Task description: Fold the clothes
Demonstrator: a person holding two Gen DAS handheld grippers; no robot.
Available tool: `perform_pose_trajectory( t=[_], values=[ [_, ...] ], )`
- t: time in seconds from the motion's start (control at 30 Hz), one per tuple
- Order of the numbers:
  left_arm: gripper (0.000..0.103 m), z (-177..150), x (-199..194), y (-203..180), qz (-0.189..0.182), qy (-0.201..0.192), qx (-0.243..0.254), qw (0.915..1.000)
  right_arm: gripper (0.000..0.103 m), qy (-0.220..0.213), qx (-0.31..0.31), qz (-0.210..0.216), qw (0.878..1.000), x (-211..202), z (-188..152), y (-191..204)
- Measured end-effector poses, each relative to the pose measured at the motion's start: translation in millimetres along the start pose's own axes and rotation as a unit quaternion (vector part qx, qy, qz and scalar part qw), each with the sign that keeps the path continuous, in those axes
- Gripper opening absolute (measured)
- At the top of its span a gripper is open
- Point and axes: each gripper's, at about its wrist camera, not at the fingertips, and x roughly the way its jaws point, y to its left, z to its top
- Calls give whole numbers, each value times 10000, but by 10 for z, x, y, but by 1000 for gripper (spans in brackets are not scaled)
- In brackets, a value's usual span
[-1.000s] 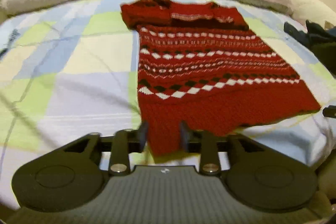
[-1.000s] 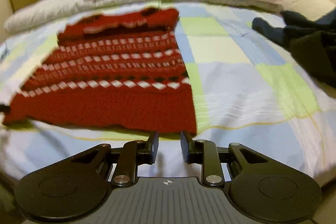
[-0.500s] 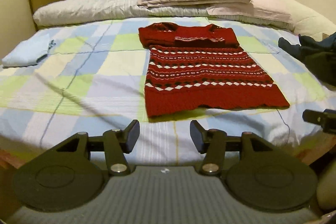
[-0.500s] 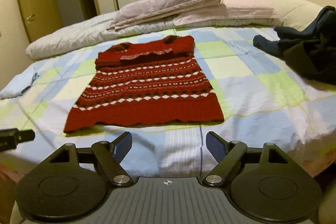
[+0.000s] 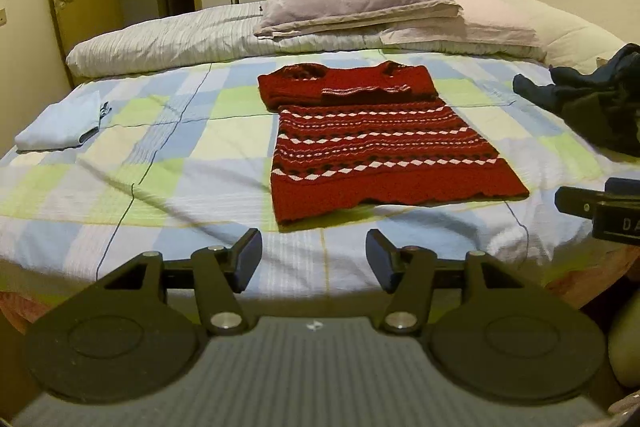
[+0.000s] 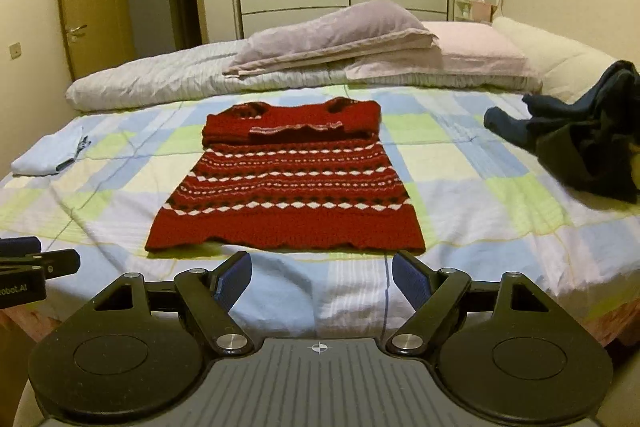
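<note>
A red knitted sweater (image 5: 380,143) with white and black diamond bands lies flat on the checked bed cover, its top part folded down over the chest. It also shows in the right wrist view (image 6: 292,183). My left gripper (image 5: 314,259) is open and empty, held back from the bed's near edge, short of the sweater's hem. My right gripper (image 6: 322,277) is open and empty, also back from the hem. The right gripper's tip shows at the right edge of the left wrist view (image 5: 600,207).
A folded light blue garment (image 5: 60,127) lies at the bed's left side. A heap of dark clothes (image 5: 592,107) lies at the right. Pillows (image 5: 360,3) and a rolled duvet (image 5: 168,43) lie along the far side. Wardrobe and door stand behind.
Both grippers have opened and let go of the sweater's hem, then drawn back from the bed. The sweater now lies flat and still.
</note>
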Motion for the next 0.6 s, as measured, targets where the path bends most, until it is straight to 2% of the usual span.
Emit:
perform_pose_trajectory(
  t=[0.6],
  values=[
    [56,-50,68,22,-84,135,15,9999,80,20,34,-2,10000,-9,-74,-76]
  ],
)
